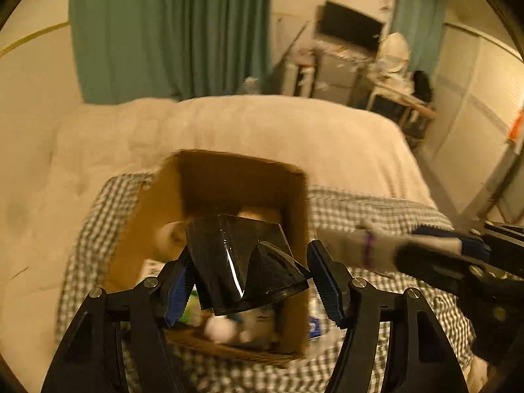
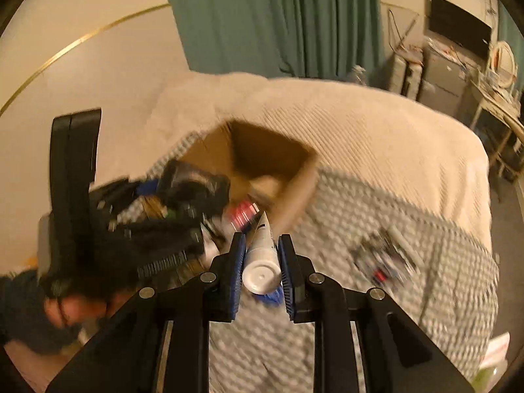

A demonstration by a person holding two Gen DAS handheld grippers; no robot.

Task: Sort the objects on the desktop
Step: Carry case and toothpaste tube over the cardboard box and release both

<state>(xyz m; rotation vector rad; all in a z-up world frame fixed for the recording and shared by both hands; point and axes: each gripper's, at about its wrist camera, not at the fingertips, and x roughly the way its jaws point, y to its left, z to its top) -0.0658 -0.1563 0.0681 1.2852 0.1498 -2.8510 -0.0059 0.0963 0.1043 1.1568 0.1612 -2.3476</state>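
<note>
We have the left gripper [image 1: 250, 278] spread wide, a black pouch [image 1: 244, 262] loose between its fingers directly above the cardboard box [image 1: 229, 177], while the right gripper [image 2: 262, 262] clamps a white tube [image 2: 263, 258] pointing lengthwise at that box, just short of it.

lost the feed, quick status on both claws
Left claw open, black packet over cardboard box. Right claw shut on white tube. Nothing blocking.

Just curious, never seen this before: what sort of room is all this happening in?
Most likely a bedroom: a bed with a cream cover, green curtains behind it, and a dark screen on a cluttered cabinet.
</note>
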